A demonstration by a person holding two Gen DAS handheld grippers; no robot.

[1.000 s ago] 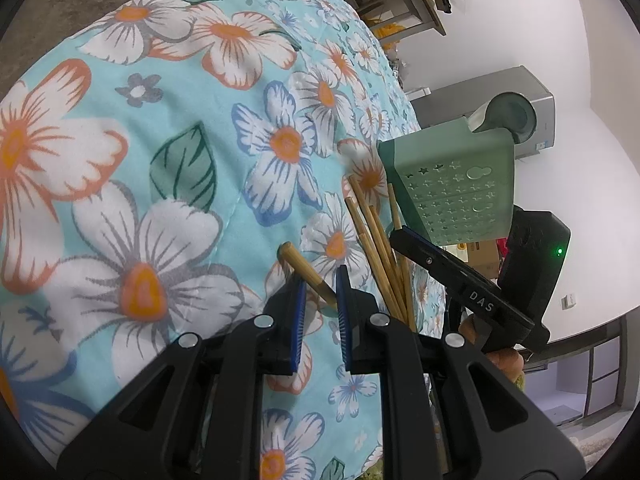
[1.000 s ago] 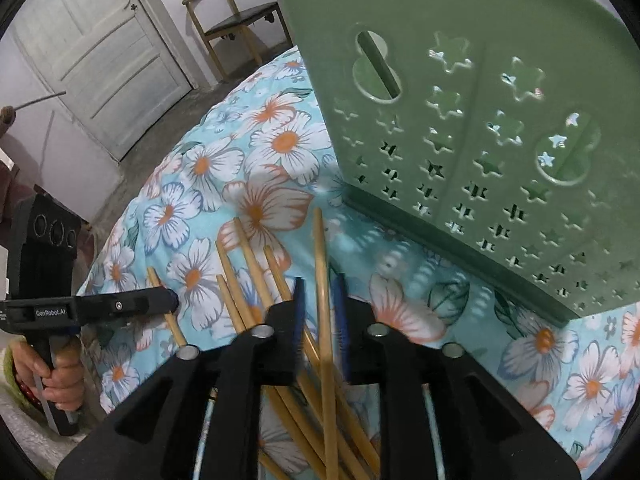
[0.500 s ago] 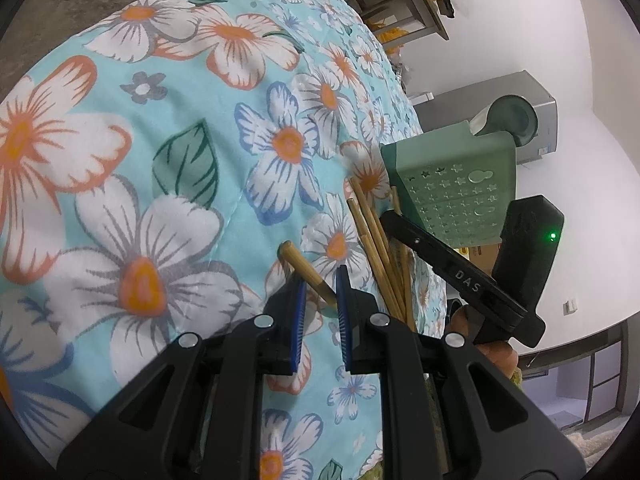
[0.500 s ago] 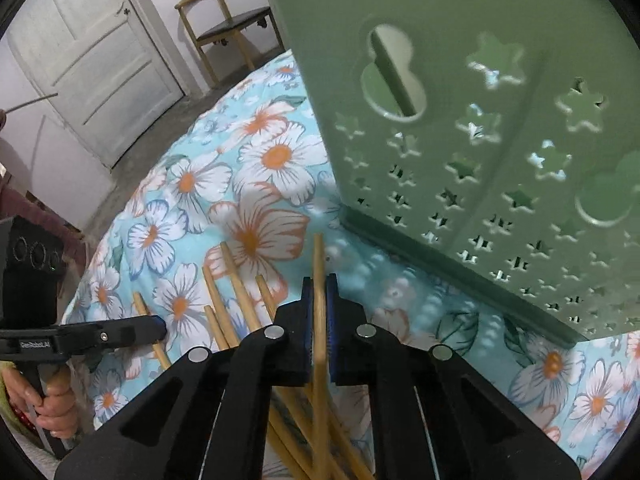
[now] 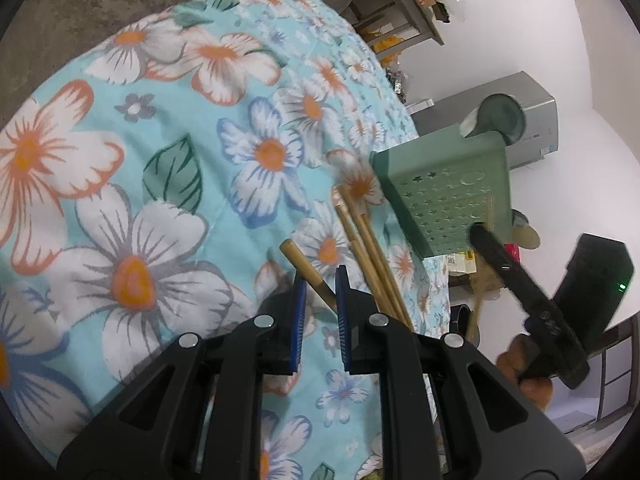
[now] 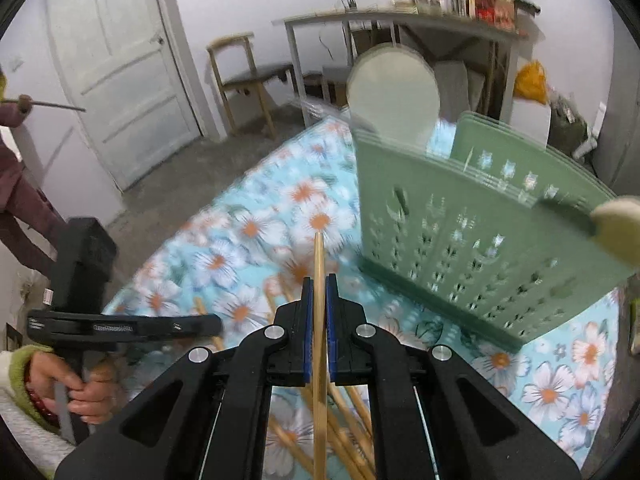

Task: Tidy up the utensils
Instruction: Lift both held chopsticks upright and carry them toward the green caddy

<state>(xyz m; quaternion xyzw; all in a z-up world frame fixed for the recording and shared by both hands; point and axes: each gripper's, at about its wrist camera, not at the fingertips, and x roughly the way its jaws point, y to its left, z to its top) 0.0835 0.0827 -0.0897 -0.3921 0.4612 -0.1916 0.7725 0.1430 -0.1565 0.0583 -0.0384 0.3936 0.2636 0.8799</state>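
Jaws: right gripper [image 6: 316, 304] clamps a chopstick [image 6: 319, 264] (lower end hidden); left gripper [image 5: 320, 296] parted.

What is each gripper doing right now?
Left gripper: open around a chopstick, not clamped.
Right gripper: shut on a single chopstick.

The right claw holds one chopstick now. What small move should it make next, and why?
Probably carry it forward and up over the green basket's rim. The right claw is shut on one chopstick, lifted off the pile and pointing toward the basket, which stands just ahead on the cloth. The left claw is open around another chopstick.
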